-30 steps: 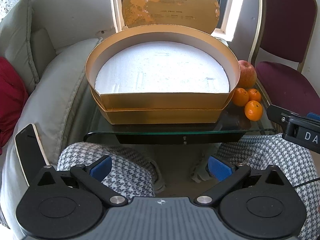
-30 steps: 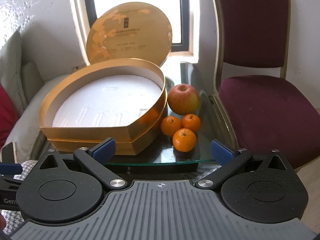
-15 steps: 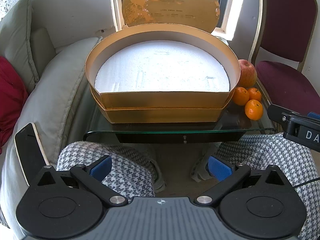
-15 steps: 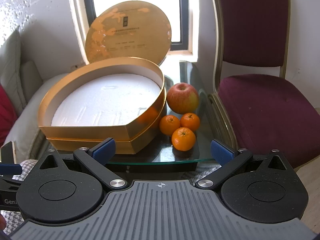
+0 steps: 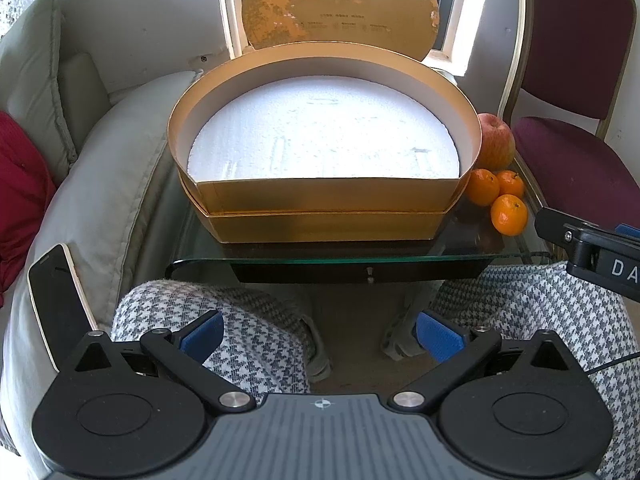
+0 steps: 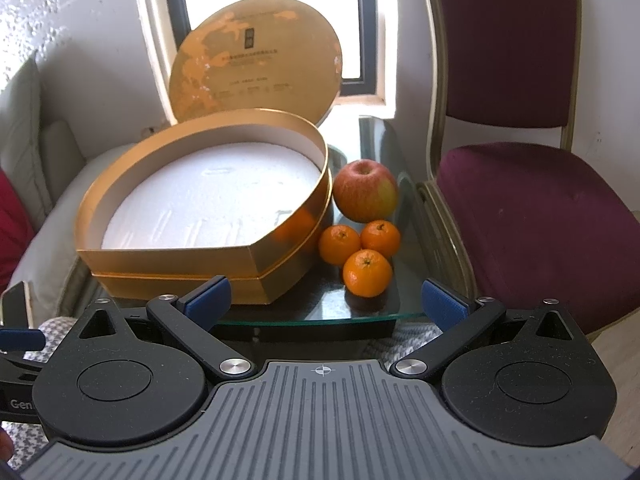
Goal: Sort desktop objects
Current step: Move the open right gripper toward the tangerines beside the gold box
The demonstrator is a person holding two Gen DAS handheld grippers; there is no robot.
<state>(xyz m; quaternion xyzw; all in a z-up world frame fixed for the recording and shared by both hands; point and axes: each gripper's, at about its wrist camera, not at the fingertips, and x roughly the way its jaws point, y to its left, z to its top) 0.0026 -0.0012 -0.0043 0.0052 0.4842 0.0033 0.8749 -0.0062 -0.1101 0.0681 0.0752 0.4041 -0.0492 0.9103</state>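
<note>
Right wrist view: right gripper (image 6: 326, 300) level, fingers spread wide, empty — glossy apple (image 6: 365, 191) at 12 o'clock; left gripper (image 5: 320, 334) likewise agape over houndstooth knees (image 5: 224, 332).

An open box (image 6: 208, 216) sat on a glass table (image 6: 372, 308), its lid (image 6: 256, 60) propped upright behind it. Right of the box lay an apple (image 6: 366, 191), with three oranges (image 6: 367, 273) clustered before it. A chair (image 6: 532, 196) stood right of the table, a sofa (image 5: 108, 184) left.
</note>
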